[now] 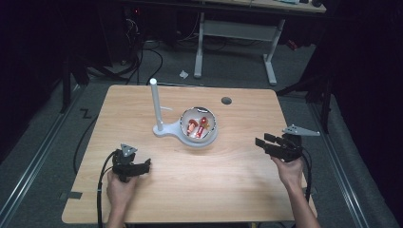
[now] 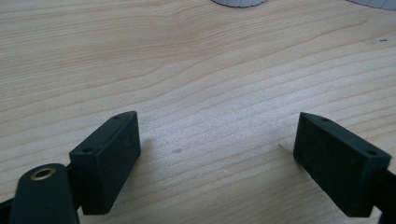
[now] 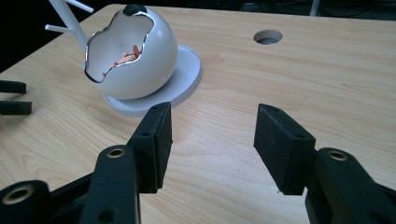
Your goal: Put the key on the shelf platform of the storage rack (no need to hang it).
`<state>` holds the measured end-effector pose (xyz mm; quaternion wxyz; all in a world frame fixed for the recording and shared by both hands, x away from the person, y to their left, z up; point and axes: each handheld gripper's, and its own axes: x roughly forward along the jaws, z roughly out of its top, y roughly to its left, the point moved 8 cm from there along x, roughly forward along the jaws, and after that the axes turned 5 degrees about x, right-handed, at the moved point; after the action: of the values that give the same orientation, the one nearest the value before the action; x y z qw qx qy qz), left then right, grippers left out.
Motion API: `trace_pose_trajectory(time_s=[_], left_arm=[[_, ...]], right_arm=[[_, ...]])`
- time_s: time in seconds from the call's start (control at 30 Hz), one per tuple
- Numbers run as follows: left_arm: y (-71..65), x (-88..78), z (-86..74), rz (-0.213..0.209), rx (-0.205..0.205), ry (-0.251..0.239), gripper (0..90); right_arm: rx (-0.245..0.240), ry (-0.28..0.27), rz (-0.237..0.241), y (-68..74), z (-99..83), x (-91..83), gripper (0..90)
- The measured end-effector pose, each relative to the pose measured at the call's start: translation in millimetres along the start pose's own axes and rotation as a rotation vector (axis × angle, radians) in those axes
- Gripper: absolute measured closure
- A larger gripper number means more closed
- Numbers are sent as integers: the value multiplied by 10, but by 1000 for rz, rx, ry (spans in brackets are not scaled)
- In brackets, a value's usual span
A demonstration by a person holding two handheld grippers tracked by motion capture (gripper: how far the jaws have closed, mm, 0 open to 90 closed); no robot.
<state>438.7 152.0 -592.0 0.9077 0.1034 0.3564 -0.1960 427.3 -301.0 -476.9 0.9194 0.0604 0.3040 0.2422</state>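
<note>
I had both claws resting low over the pale wooden table [image 1: 199, 185], each held in one hand. In the high view my left black two-jaw gripper [image 1: 146, 165] sat at the lower left of the frame, and my right black two-jaw gripper [image 1: 262, 140] sat at the right of the frame.

The thing nearest them was the white egg-shaped bowl with a jagged cracked-shell rim [image 1: 198, 127], which stood near the middle of the frame on a round white base [image 1: 172, 129]. A tall white post [image 1: 155, 104] rose from that base just left of the bowl. Inside the bowl lay small red and orange pieces [image 1: 198, 127]; I could not tell what they were.

The bowl lay up and to the right of my left gripper and up and to the left of my right one, well apart from both.

In the left gripper view its jaws stood wide open with bare wood between them, gripping nothing. A sliver of the white base [image 2: 238, 2] showed at the top edge.

In the right gripper view [image 3: 212, 140] the jaws stood open as well, holding nothing. The bowl [image 3: 133, 56] appeared at the upper left, beyond the left jaw and clear of it. A round hole in the tabletop [image 3: 268, 36] showed at the upper right of centre.
</note>
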Motion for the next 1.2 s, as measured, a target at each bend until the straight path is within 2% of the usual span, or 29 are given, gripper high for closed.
trace_pose_trajectory(time_s=[0.13,0.3,0.43,0.53,0.7,0.87,1.2], left_arm=[[-1,1,1,-2,1,0,151],[-1,1,1,-2,1,0,152],[-2,1,2,-3,2,0,151],[-2,1,2,-3,2,0,151],[-2,1,2,-3,2,0,152],[-2,1,2,-3,2,0,152],[-2,1,2,-3,2,0,152]], right_arm=[[11,3,5,30,-64,53,470],[48,-7,23,85,-158,132,471],[44,8,4,98,-230,185,471],[31,22,-30,52,-271,240,471],[36,54,-64,-34,-352,350,471],[53,59,-73,-76,-388,406,471],[40,103,-92,-186,-508,552,481]])
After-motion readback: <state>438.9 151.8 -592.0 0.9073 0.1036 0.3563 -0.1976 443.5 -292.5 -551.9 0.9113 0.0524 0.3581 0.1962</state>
